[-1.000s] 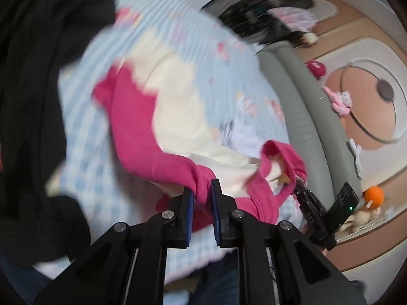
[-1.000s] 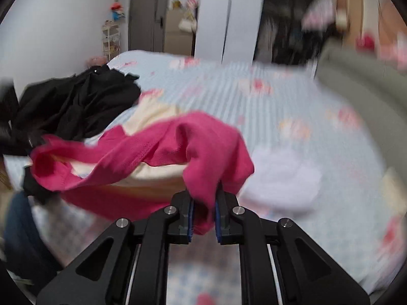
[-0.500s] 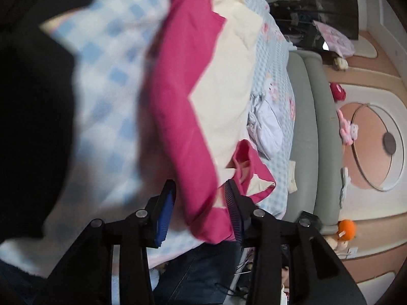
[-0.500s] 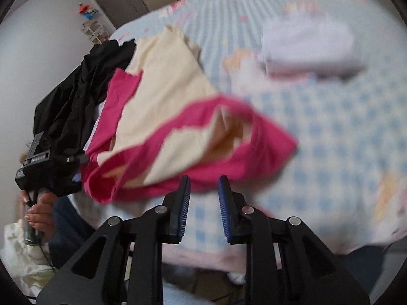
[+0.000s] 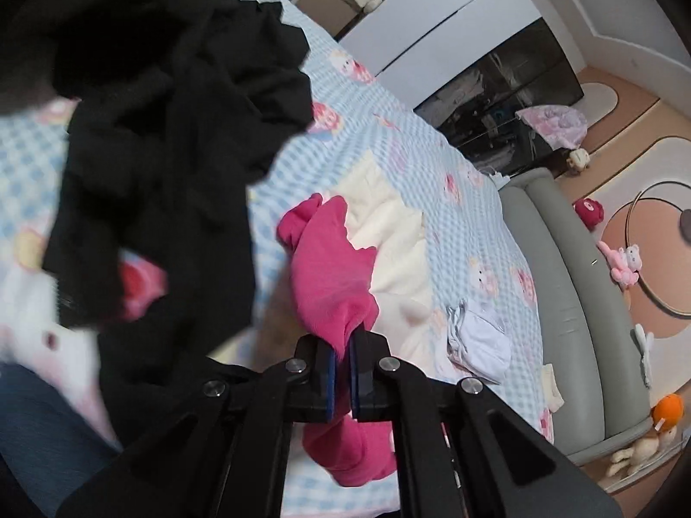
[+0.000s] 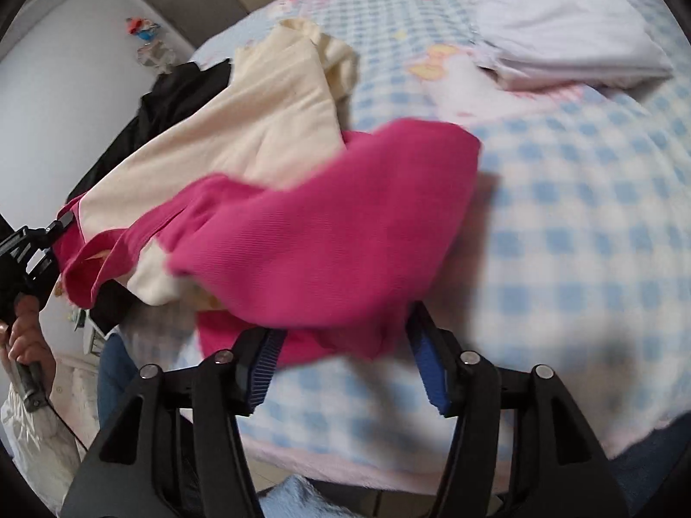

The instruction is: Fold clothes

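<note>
Pinching the pink sleeve (image 5: 330, 276) again, left gripper (image 5: 341, 371) jaws reclosed; right gripper (image 6: 345, 367) jaws just spread, releasing it.

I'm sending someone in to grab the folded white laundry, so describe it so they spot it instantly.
On the blue-checked bed, look past the pink-and-cream garment. The folded white stack lies flat and alone, the only neatly folded item.
</note>
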